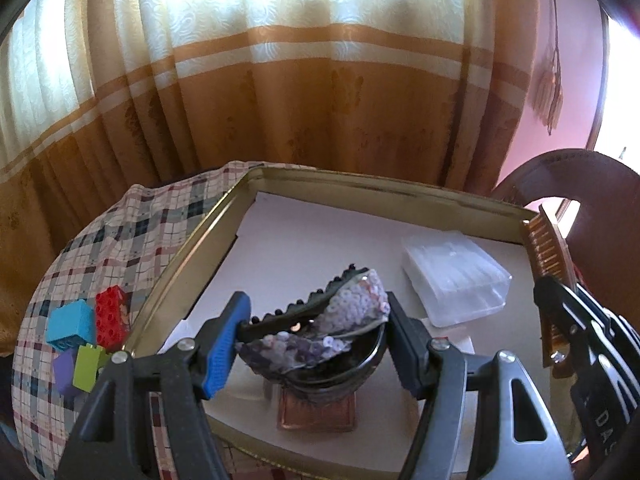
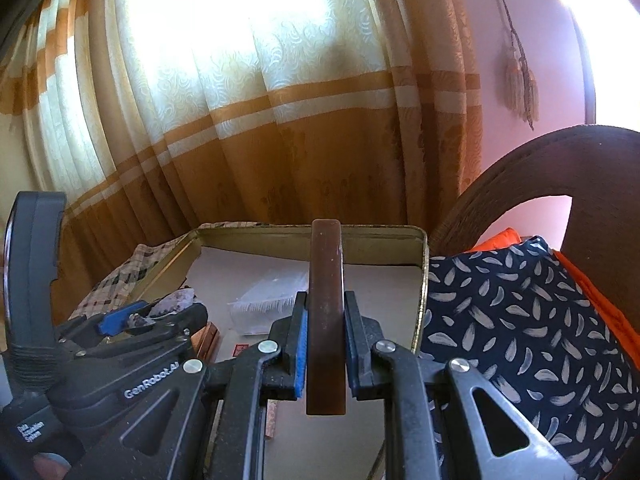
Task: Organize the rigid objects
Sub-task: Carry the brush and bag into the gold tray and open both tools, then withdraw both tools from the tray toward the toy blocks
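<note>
One shallow gold-rimmed tin tray (image 1: 224,216) lined with white paper takes up most of the tabletop, and it holds a clear plastic box (image 1: 456,276) toward its far right part and a small copper-coloured square piece (image 1: 316,412) near its front edge, partly hidden under what the left claw carries. The left claw (image 1: 316,336) hangs over the front of the tray, its fingers clamped from both sides on a sequined hair claw clip (image 1: 340,320) with black teeth, lifted above the white liner. The right claw (image 2: 325,340) hovers over the tray's right side, pressed shut on a brown comb (image 2: 326,320), which stands on edge between the pads and points away toward the far rim; from the left wrist view the comb's teeth (image 1: 542,248) show beside the tray's right corner. Outside the tray, on the checked tablecloth (image 1: 120,232) at the left, lie four toy building blocks close together: red (image 1: 112,312), blue (image 1: 70,328), green (image 1: 88,368) and purple (image 1: 64,372). A cream and orange curtain (image 1: 280,80) hangs behind the tabletop, a brown chair back (image 2: 520,184) curves at the right, and a dark patterned cushion (image 2: 512,320) sits just beside the tray's right rim.
</note>
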`<control>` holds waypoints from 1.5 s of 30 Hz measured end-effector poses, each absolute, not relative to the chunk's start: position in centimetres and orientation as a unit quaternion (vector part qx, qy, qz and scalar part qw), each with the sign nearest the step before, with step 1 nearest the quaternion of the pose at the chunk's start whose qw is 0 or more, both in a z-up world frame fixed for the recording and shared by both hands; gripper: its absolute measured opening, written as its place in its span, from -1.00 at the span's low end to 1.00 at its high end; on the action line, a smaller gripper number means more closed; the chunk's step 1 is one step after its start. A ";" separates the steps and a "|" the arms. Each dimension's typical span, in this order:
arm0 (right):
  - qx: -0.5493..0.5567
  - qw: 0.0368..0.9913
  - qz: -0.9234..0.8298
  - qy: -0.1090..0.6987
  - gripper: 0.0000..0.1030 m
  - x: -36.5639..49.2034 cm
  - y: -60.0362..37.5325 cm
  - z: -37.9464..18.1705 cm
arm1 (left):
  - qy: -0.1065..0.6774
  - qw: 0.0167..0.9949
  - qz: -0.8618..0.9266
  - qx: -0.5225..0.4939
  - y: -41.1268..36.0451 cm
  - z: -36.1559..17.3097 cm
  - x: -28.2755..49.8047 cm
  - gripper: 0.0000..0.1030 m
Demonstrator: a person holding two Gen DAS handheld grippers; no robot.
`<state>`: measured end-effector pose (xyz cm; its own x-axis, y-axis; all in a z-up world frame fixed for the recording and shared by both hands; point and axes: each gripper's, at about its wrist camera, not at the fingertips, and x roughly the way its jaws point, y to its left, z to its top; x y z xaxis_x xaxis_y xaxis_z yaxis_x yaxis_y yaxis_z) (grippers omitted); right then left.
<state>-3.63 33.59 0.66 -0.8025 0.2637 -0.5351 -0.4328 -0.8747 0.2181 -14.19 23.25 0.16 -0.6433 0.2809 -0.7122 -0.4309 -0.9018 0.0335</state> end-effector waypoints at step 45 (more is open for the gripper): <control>-0.150 0.167 0.966 0.129 0.61 -0.8 20.6 1.8 | 0.102 0.044 0.952 -0.286 6.9 0.4 -10.1 0.99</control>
